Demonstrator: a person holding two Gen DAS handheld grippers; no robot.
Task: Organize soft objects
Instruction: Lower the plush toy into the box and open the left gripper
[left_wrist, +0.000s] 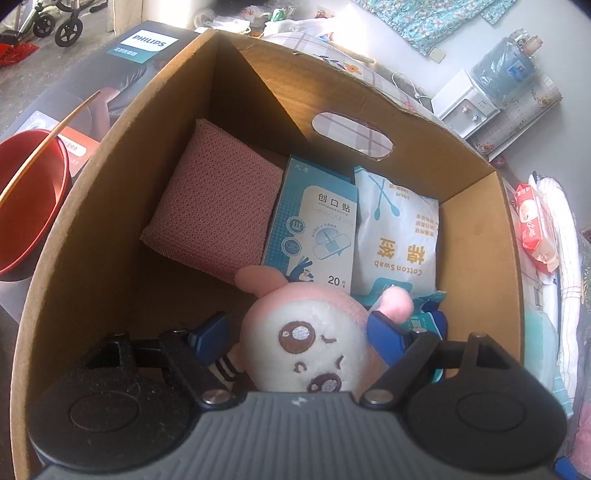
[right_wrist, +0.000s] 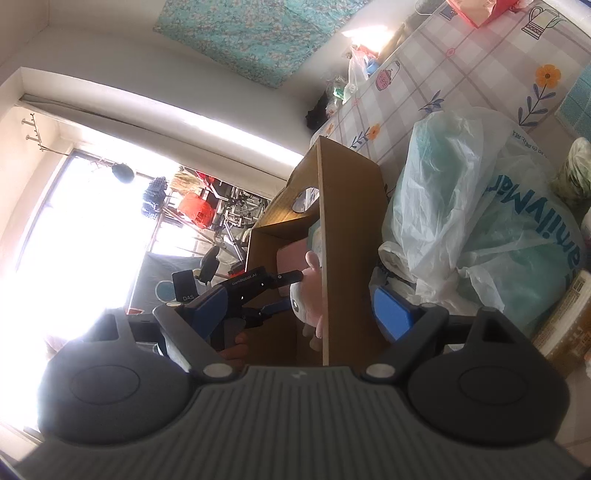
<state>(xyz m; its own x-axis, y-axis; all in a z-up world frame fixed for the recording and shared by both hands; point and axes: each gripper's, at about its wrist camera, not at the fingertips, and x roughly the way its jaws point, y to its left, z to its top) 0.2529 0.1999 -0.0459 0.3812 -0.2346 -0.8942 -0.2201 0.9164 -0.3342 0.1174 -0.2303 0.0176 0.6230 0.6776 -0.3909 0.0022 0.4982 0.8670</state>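
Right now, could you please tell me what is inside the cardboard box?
Inside the cardboard box: a pink sponge, plaster box, cotton swab pack and plush toy. The toy covers whatever lies beneath it.

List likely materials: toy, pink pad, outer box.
Toy: plush fabric, matte and fuzzy, with stitched eyes.
Pink pad: looks like knit or mesh cloth over sponge; waffle texture, rounded edges.
Box: brown cardboard, matte, with raw cut rim and handle hole.

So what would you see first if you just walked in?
Probably the pink-and-white plush toy, sitting between the left gripper's open fingers at the near end of the cardboard box. Behind it lie a pink sponge, a plaster box and a cotton swab bag.
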